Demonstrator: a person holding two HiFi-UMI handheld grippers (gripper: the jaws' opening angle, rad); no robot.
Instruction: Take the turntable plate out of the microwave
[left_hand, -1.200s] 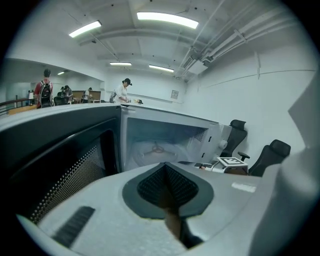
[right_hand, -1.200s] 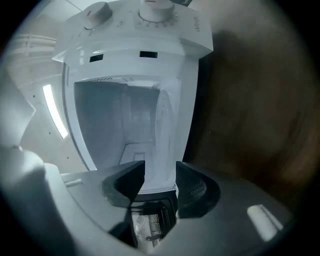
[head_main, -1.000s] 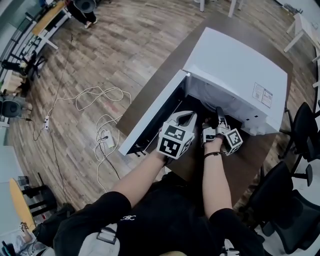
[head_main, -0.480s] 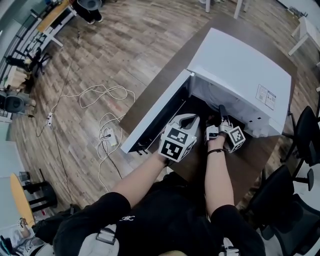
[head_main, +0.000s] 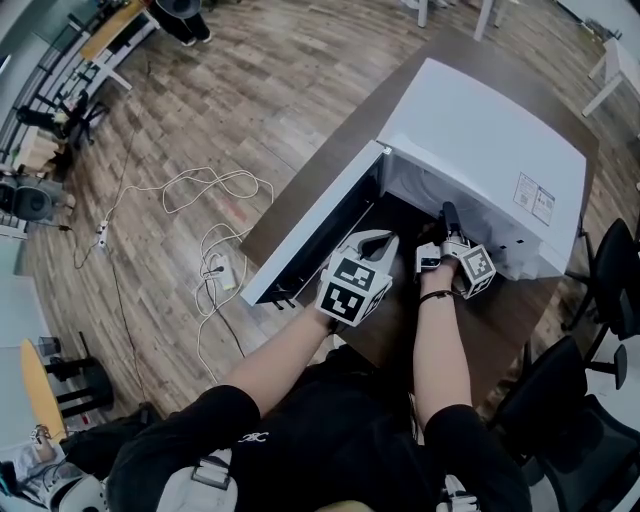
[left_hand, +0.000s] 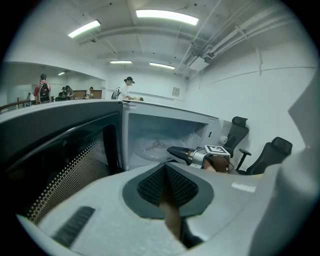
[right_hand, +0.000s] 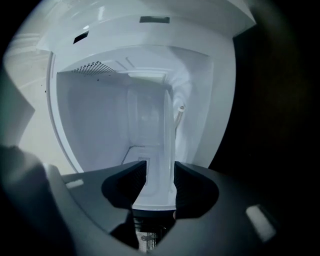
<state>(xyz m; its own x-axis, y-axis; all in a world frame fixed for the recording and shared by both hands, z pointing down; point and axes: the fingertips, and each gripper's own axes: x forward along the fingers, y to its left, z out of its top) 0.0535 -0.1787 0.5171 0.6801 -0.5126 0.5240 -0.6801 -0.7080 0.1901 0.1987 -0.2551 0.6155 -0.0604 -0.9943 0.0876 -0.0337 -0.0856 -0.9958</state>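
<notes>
The white microwave (head_main: 480, 130) stands on the brown table with its door (head_main: 310, 235) swung open to the left. The glass turntable plate (left_hand: 150, 147) lies inside the cavity. My right gripper (head_main: 447, 218) reaches level into the opening at the plate's near right edge. In the right gripper view the plate (right_hand: 168, 140) runs edge-on between the jaws, and its rim fills the gap between the pads of my right gripper (right_hand: 159, 185). My left gripper (head_main: 375, 242) hangs just outside the opening beside the door, shut on nothing (left_hand: 167, 172).
The open door (left_hand: 55, 165) stands close on the left of my left gripper. Black office chairs (head_main: 610, 270) stand to the right of the table (head_main: 520, 310). White cables (head_main: 210, 200) and a power strip (head_main: 215, 275) lie on the wooden floor at the left.
My right gripper has moved a little farther into the microwave's opening and rolled slightly. My left gripper has kept its place beside the door.
</notes>
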